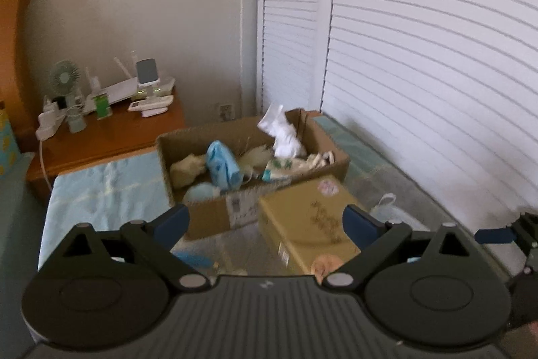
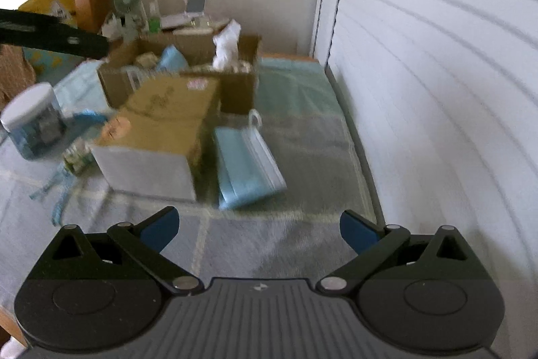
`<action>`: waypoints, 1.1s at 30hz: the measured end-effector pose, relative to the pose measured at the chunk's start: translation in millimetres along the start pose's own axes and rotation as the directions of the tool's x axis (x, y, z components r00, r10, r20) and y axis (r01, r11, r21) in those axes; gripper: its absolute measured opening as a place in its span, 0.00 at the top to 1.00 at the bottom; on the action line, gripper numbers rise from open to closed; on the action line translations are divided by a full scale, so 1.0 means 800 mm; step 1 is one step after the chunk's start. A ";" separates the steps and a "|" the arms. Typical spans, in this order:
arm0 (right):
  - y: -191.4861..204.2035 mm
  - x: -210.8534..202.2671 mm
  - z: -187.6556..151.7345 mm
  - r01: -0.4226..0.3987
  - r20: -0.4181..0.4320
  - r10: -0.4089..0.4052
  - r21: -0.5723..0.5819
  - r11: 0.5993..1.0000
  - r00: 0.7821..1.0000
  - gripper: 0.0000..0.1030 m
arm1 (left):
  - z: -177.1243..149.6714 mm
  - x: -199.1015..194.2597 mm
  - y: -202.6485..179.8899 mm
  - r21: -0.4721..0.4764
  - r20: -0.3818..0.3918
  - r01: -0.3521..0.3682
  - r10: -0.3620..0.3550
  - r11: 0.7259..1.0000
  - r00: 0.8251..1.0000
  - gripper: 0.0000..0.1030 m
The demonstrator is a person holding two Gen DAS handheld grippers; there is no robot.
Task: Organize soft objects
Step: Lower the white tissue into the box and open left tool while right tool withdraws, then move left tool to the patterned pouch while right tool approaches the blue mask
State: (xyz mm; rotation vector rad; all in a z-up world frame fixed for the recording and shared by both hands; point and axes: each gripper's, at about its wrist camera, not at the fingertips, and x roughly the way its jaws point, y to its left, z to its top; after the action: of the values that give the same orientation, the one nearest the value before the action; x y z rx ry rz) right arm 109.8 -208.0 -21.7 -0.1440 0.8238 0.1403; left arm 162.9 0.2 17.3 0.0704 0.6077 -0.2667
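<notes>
An open cardboard box [image 1: 215, 217] on the bed holds soft things: a white cloth [image 1: 284, 132] sticking up, a blue pack [image 1: 222, 165] and beige and pale pieces. A gold carton [image 1: 302, 224] lies in front of it. My left gripper [image 1: 265, 221] hovers open before both boxes with nothing between its fingers. In the right wrist view a stack of blue face masks [image 2: 245, 164] lies on the bedspread beside the gold carton [image 2: 161, 120]. My right gripper [image 2: 259, 227] is open and empty just short of the masks. The cardboard box [image 2: 235, 90] stands behind.
A wooden nightstand [image 1: 111, 137] with a small fan, a router and chargers stands at the back left. White louvred doors [image 1: 420, 73] run close along the right. A white-lidded jar [image 2: 32, 120], a small green item [image 2: 77, 157] and blue straps [image 2: 57, 190] lie left of the carton.
</notes>
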 end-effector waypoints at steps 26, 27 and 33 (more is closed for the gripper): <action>-0.005 0.033 -0.032 -0.015 -0.050 0.015 0.011 1.000 0.999 0.00 | -0.098 0.044 -0.001 0.006 -0.100 -0.184 0.184 0.983 0.978 0.16; -0.005 0.032 -0.033 -0.013 -0.045 0.013 0.012 1.000 0.999 0.00 | -0.100 0.046 -0.001 0.001 -0.104 -0.185 0.184 0.983 0.977 0.20; -0.004 0.031 -0.036 -0.005 -0.027 0.005 0.020 1.000 1.000 0.00 | -0.101 0.063 0.009 -0.053 -0.130 -0.160 0.152 0.986 0.980 0.38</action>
State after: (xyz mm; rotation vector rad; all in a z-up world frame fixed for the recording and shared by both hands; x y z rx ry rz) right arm 106.3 -214.4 -59.3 -0.1255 0.8523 0.1351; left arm 159.5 7.7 -77.9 0.0737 0.7312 -0.0910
